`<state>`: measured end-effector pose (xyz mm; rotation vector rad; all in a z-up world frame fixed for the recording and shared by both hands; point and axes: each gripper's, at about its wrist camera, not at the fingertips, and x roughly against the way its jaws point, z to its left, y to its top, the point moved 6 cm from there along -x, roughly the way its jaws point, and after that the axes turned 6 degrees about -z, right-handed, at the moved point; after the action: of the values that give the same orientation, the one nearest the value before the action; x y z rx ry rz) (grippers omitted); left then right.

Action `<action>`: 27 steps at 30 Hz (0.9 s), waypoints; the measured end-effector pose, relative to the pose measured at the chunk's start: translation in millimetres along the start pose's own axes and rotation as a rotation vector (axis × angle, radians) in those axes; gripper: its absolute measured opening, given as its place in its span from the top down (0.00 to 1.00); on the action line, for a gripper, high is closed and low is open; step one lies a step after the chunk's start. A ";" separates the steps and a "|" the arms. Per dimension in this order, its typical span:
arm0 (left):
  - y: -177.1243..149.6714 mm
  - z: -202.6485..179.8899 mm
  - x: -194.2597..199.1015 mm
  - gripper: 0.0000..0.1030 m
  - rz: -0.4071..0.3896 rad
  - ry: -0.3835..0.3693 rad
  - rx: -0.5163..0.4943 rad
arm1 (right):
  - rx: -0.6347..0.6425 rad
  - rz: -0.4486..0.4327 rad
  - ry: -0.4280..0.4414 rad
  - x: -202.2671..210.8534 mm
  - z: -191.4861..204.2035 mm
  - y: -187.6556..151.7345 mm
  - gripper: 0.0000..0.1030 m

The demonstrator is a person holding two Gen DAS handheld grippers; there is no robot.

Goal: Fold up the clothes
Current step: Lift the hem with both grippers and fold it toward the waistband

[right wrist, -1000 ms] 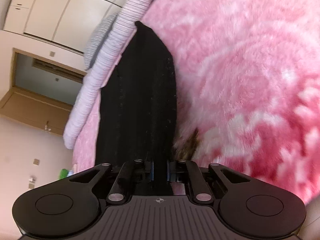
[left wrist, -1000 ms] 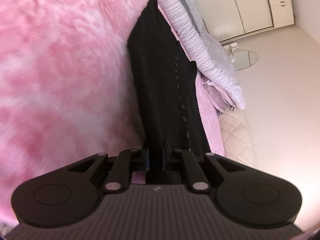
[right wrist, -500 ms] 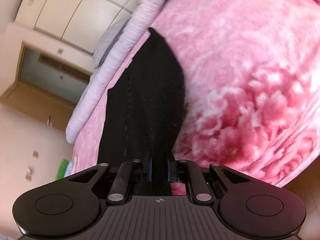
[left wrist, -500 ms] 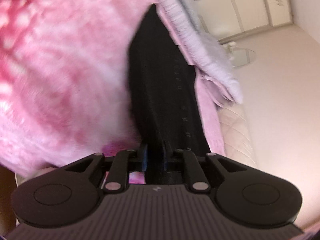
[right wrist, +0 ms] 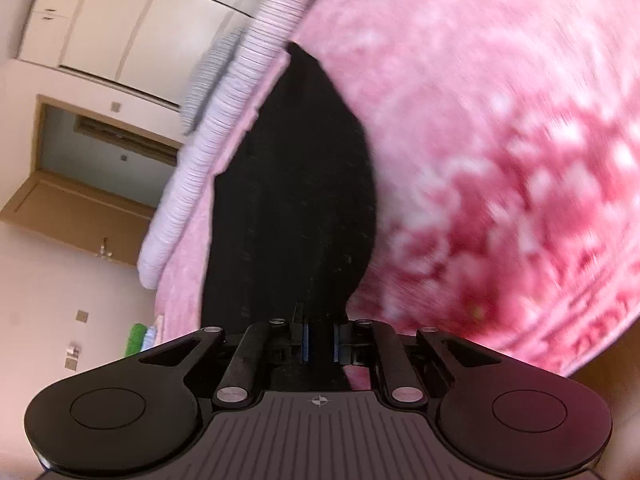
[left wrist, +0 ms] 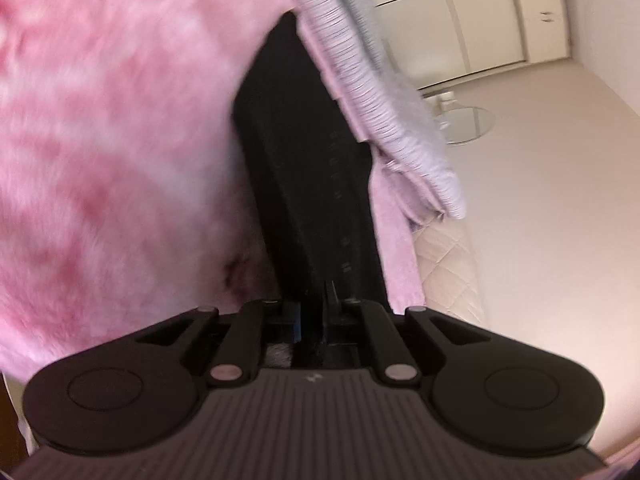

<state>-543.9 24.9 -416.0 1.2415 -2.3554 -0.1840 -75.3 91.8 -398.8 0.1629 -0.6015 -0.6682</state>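
Observation:
A black garment (left wrist: 308, 184) with a row of small buttons stretches away from my left gripper (left wrist: 312, 312), which is shut on its near edge. In the right wrist view the same black garment (right wrist: 292, 200) runs away from my right gripper (right wrist: 319, 338), which is shut on its other near edge. The cloth hangs taut over a fluffy pink blanket (left wrist: 112, 152), which also shows in the right wrist view (right wrist: 500, 160). Both views are blurred by motion.
A pale lilac ribbed pillow (left wrist: 360, 80) lies along the far side of the bed, also seen in the right wrist view (right wrist: 224, 128). White wardrobe doors (left wrist: 480, 28) and a round glass table (left wrist: 464, 124) stand beyond. A doorway (right wrist: 100, 160) shows at the left.
Both grippers have lifted and pulled back with the garment; the bed looks farther away and its lower edge has come into view. The grip on the cloth is unchanged.

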 end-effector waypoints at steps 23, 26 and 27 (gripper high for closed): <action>-23.2 -27.4 90.0 0.95 0.013 0.010 -0.095 | 0.114 0.094 0.053 71.2 38.4 -45.5 0.92; 19.3 -48.3 57.1 0.95 0.010 -0.014 -0.142 | 0.157 0.068 0.101 52.6 66.3 -12.9 0.91; 35.3 -53.6 44.1 0.95 0.004 -0.018 -0.153 | 0.164 0.057 0.113 43.9 75.0 0.3 0.91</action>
<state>-566.6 15.0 -342.1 1.1660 -2.3115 -0.3678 -90.7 68.1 -316.6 0.3328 -0.5500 -0.5505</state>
